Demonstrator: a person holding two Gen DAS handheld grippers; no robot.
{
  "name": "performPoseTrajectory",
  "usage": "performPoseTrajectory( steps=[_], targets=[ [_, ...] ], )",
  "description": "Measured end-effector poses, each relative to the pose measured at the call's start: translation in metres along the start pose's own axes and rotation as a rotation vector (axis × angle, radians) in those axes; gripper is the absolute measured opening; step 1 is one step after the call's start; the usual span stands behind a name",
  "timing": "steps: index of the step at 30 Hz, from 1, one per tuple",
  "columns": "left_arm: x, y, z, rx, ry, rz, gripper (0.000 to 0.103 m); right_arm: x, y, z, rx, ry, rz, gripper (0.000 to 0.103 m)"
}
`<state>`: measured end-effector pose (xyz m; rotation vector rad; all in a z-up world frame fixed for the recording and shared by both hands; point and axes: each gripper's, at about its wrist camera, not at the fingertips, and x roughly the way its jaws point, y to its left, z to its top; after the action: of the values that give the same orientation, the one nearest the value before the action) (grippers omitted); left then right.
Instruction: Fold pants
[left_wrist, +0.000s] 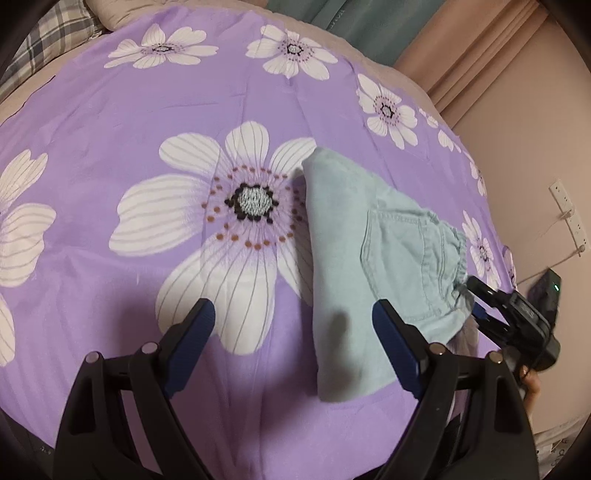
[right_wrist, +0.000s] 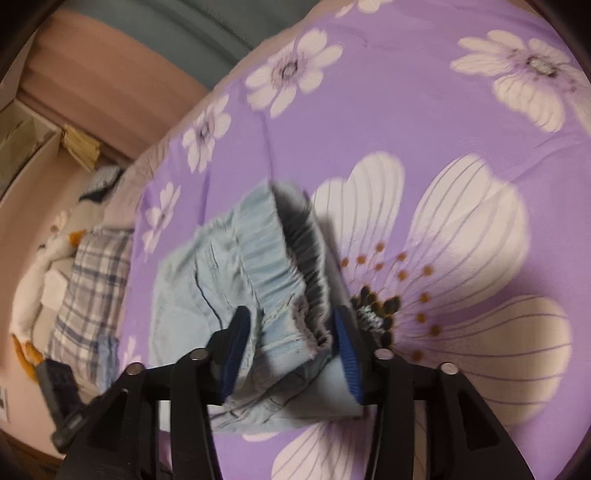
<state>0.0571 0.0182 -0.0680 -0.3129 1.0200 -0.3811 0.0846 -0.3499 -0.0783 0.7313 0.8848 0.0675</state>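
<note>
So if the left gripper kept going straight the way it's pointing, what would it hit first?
Probably the purple floral bedspread. The left gripper is open over bare cover; the folded pants lie just beside its right finger.

A purple flowered bedspread (left_wrist: 110, 122), a plaid pillow (right_wrist: 88, 280) and a wall socket (left_wrist: 565, 206).

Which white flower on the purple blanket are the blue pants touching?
The biggest flower, the one with the dark, dotted middle. The folded pants cover its petal tips; the smaller flowers along the blanket's edge lie apart.
</note>
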Motion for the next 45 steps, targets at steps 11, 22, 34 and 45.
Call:
performPoseTrajectory(
  steps=[11,22,34,45],
  targets=[
    [0.044,-0.04,0.055,0.087,0.027,-0.116,0.013,-0.021,0.09,-0.049,-0.55,-0.151,-0.028,0.051],
    [0.111,-0.024,0.074,0.088,0.095,-0.055,0.003,0.069,0.122,-0.104,-0.755,0.132,0.056,0.022],
    [0.07,-0.034,0.054,0.174,0.065,-0.051,0.018,-0.012,0.072,-0.034,-0.606,-0.091,0.011,0.022],
    [0.036,-0.019,-0.01,0.193,0.085,-0.113,0.027,0.005,0.019,-0.025,-0.457,0.058,-0.097,0.017]
  ],
)
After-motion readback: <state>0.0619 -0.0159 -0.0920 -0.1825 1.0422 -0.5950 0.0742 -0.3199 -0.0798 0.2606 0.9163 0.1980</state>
